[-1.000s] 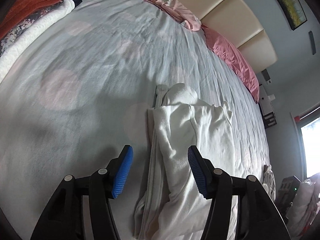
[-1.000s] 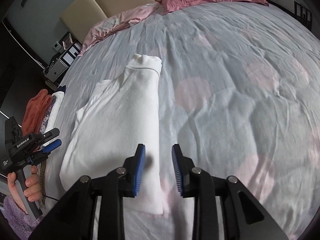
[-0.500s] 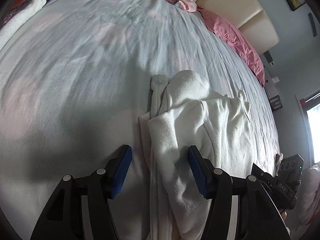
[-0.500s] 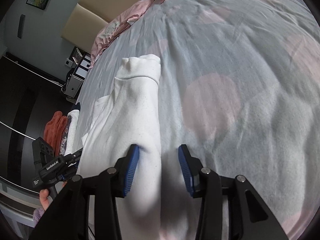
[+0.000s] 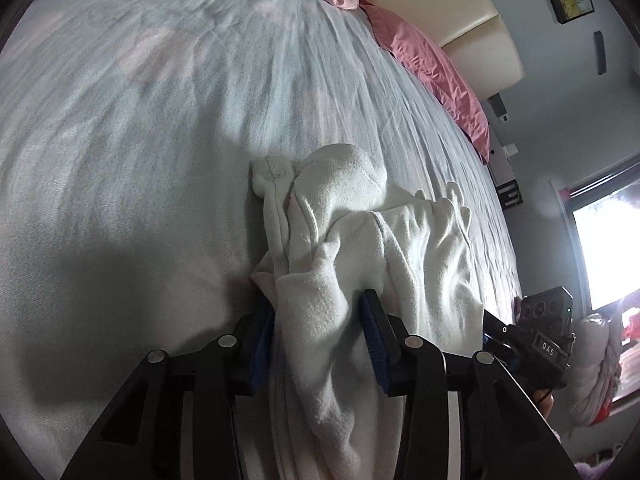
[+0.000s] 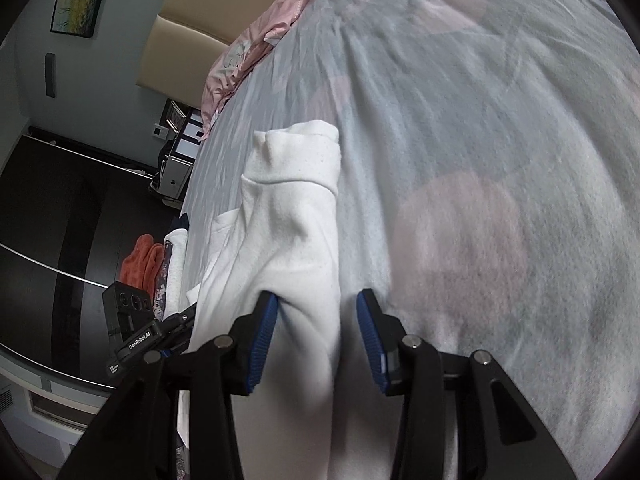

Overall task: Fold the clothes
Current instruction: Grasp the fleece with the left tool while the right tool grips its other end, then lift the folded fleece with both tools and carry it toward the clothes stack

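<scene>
Bed sweater newly between left gripper pads

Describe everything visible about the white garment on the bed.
The white garment is a soft, fleecy-looking top lying lengthwise on the pale bedspread, already folded narrow, its collar end pointing toward the headboard. Its fabric bunches in thick wrinkled layers. The left gripper, whose jaws have just been closing, pinches one folded edge; the right gripper straddles the other edge, jaws open, one pad against the cloth.
</scene>
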{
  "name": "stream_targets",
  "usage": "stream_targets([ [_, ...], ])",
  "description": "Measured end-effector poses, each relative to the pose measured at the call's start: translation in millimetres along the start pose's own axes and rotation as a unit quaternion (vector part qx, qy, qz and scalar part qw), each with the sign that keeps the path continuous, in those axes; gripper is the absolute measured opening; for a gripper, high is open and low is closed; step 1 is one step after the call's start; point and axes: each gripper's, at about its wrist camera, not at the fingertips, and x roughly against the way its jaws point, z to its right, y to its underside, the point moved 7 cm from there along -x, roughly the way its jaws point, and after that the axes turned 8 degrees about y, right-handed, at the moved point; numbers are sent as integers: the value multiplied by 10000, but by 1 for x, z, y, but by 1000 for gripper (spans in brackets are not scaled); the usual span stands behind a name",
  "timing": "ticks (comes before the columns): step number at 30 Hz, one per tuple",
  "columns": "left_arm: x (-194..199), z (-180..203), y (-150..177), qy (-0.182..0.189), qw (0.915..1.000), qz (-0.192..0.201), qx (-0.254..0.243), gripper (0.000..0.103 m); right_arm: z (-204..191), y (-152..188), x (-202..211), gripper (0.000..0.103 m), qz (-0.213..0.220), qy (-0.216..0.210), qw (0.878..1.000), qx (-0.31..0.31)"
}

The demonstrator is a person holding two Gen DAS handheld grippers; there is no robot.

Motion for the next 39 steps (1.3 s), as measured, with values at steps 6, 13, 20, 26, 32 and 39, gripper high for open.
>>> stream_targets([
  [6, 3, 3, 0, 35, 9997, -205, 160, 32, 8, -6, 12, 41, -70, 8, 10000, -45],
  [13, 0, -5, -2, 391, 9974, -201, 566, 38, 21, -9, 7, 41, 39, -406, 9982, -443],
  [20, 1, -5, 2, 344, 9974, -213, 598, 35, 2, 0, -4, 41, 116, -299, 9995, -41],
  [26, 9, 10, 4, -83, 9999, 31, 126, 23, -7, 5, -2, 23, 327, -25, 9990, 297],
  [32, 37, 35, 11, -236, 9986, 374, -285, 21, -38, 7, 18, 21, 710, 248, 9928, 931],
  [39, 92, 60, 31, -383, 9951, 775, -482, 21, -84, 21, 47, 20, 1026, 248, 9855, 1332],
])
